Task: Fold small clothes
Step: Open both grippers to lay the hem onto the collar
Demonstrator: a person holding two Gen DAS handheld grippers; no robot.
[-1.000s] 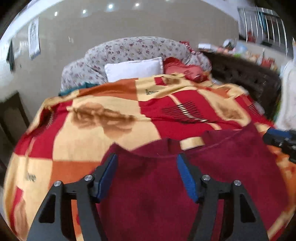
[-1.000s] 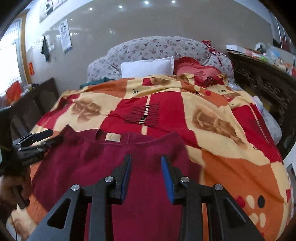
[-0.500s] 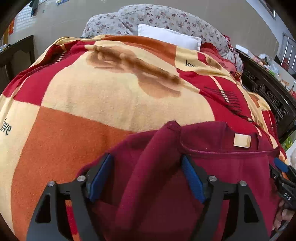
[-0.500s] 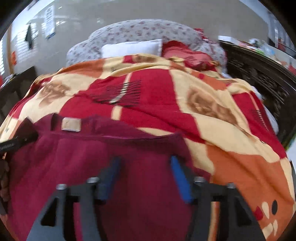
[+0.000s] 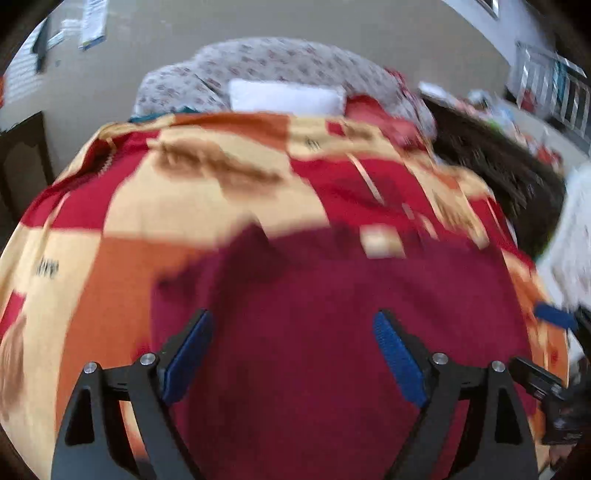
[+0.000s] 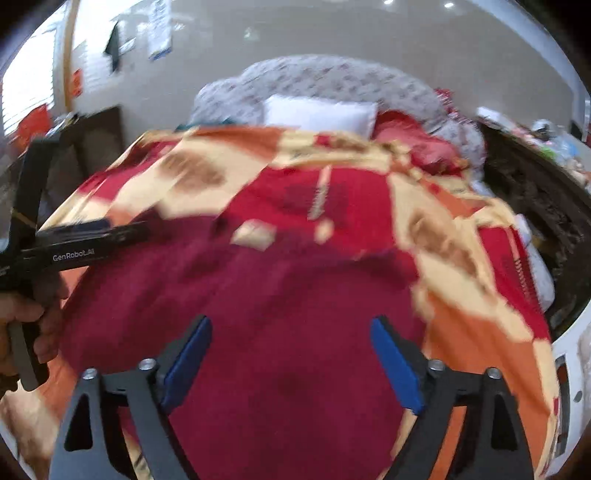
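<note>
I see a bed covered by a red, orange and cream blanket. A maroon garment lies flat on its near part. At the far end sit a white pillow and floral bedding.

Motion blur is smearing both fisheye views; ceiling spotlights and a left window are lighting evenly, edges bending and darkening.

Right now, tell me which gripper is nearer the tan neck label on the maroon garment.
Left. The left gripper sits below the tan label, near the collar side; the right gripper hovers farther toward the garment's other edge. Both jaws are opening, gripping nothing.
</note>
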